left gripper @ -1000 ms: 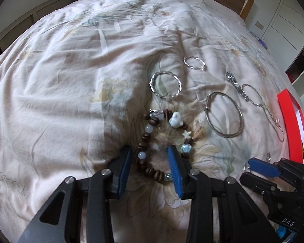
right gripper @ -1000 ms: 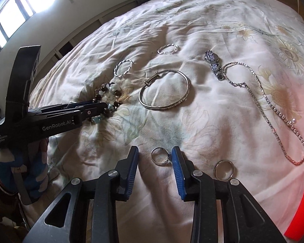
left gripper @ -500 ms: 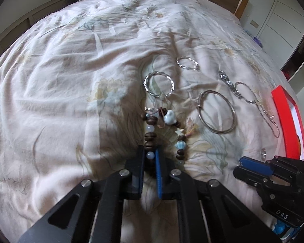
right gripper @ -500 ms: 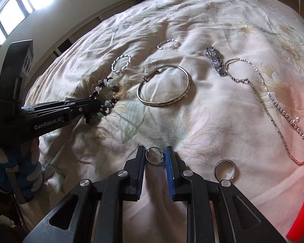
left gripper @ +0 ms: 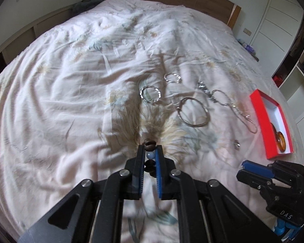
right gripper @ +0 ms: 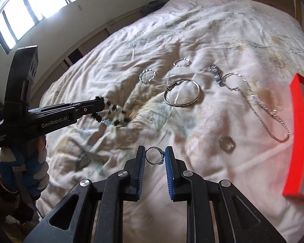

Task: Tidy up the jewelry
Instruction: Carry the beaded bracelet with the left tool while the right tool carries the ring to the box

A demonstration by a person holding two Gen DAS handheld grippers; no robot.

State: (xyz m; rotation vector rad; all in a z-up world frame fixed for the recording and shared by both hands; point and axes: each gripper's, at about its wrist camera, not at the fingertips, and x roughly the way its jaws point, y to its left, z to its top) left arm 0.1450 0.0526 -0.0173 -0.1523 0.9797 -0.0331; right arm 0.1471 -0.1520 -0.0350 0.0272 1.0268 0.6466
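Both grippers have risen off the bedspread [left gripper: 71, 101] since a second ago, each carrying a piece. Left gripper [left gripper: 150, 149]: jaws have just closed and are clamped on the beaded bracelet [left gripper: 149, 146]; I hold it off the bed, its strand running along my fingers in the left wrist view and hanging below them, blurred, in the right wrist view. "GenRobot.AI" reads on this gripper's side. Right gripper [right gripper: 155, 155]: jaws have just closed on the ring [right gripper: 154, 156], its hole facing the camera; "DAS" reads on its body. Farthest right, the red box [left gripper: 261, 121] lies open, long axis running away from me, holding amber rings [left gripper: 280, 139].
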